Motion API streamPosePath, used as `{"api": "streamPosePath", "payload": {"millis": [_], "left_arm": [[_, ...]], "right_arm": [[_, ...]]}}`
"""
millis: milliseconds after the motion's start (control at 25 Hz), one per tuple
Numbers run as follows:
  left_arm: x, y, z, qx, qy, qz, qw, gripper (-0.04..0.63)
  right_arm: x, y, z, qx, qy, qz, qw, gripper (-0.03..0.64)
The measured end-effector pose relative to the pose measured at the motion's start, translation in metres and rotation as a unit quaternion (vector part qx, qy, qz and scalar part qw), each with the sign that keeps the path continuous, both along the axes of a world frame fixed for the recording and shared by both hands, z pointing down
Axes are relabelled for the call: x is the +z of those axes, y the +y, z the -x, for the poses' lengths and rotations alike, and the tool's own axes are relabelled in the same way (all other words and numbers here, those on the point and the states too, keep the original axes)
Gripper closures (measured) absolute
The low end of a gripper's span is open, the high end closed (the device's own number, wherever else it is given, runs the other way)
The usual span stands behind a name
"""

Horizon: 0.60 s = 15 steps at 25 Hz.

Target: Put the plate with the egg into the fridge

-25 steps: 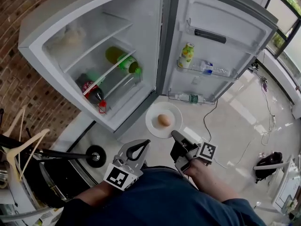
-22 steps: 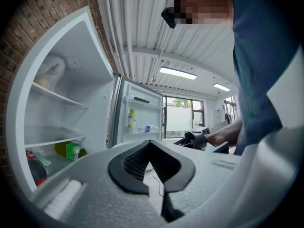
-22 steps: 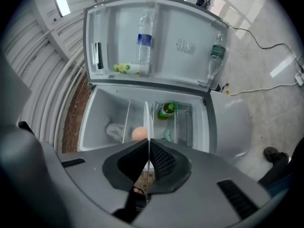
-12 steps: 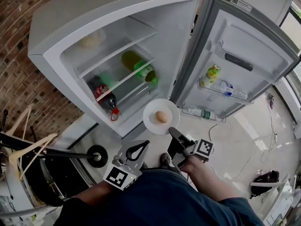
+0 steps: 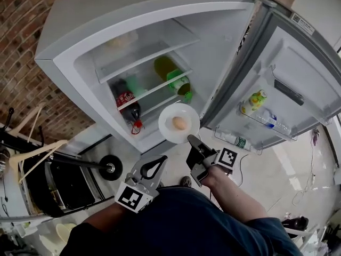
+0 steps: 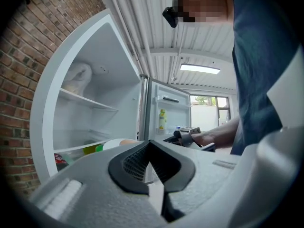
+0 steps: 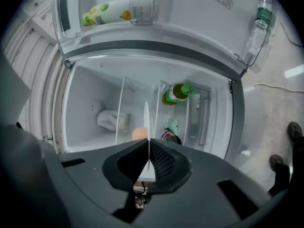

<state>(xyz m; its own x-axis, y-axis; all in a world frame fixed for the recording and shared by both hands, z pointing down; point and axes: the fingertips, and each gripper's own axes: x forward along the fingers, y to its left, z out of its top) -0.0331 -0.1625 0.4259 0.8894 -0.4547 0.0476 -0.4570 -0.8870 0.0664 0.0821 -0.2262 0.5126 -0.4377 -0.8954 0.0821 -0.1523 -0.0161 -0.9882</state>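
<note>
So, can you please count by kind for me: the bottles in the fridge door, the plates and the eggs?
door bottles: 3 (yellow-green bottle, blue-label bottle, green-label bottle)
plate: 1
egg: 1
total: 5

In the fridge (image 5: 106, 15), green bottle (image 5: 171, 74) and cola bottle (image 5: 128, 103) fill lower shelves (image 5: 154, 88); upper shelf (image 5: 160, 49) mostly free.

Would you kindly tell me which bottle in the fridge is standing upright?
The yellow-green bottle in the door. The clear bottle beside it and the green bottle and cola bottle inside lie on their sides.
</note>
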Motion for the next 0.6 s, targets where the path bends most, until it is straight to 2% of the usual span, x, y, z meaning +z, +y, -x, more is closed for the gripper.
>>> {"api": "streamPosePath", "payload": {"millis": [480, 600], "left_arm": [[0.004, -0.022, 0.003, -0.065, -0.007, 0.001, 0.9979, 0.598], [0.004, -0.026, 0.004, -0.077, -0.009, 0.006, 0.997, 0.598]], "right_arm": [[-0.006, -0.086, 0.01, -0.041, -0.006, -0.007, 0.999, 0.6], [-0.007, -0.109, 0.015, -0.039, -0.022, -0.005, 0.999, 0.6]]}}
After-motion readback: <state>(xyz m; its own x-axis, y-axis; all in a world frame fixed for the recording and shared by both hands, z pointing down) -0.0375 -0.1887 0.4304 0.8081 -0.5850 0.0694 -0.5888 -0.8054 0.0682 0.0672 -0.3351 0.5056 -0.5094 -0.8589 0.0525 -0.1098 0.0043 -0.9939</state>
